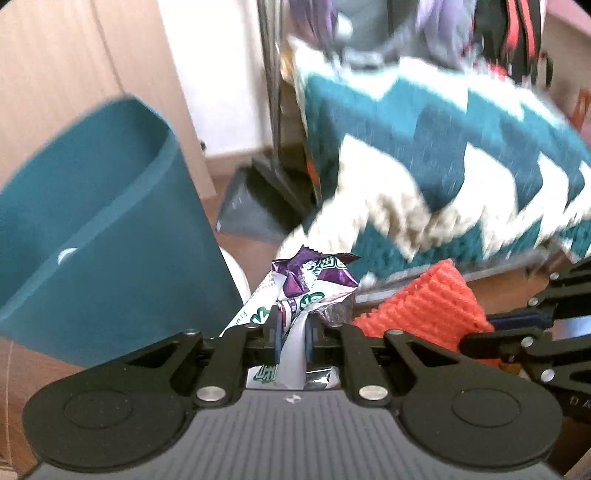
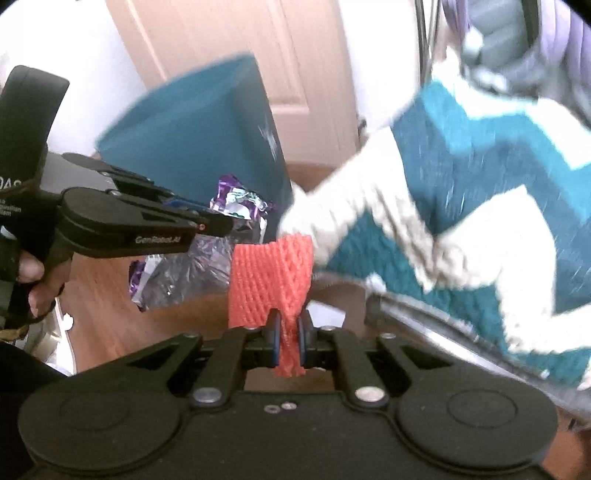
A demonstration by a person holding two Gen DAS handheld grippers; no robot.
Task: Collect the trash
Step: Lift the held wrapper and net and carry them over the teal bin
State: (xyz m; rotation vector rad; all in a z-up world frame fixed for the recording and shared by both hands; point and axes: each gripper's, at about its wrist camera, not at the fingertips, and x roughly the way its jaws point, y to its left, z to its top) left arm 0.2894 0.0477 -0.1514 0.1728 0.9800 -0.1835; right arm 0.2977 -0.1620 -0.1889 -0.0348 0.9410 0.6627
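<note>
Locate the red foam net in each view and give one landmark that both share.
Left wrist view: the red foam net sits lower right, beside the snack wrapper.
Right wrist view: the net is at centre, pinched in the right gripper.
Shared landmark: the teal trash bin, upper left in both.

Wood floor (image 2: 110, 314) — teal bin (image 1: 92, 240) & grey dustpan (image 1: 255, 210) standing on it.

Teal bin (image 1: 110, 229) cut off by the left edge, its inside hidden. Teal-and-cream blanket (image 1: 443, 158) smeared by motion blur, running off the right edge. Print on the crumpled wrapper (image 1: 314, 277) too small to read. Lower end of the red foam net (image 2: 273, 273) hidden between the tool's pads. Hanging clothes (image 1: 436, 22) blurred, cropped at the top.
</note>
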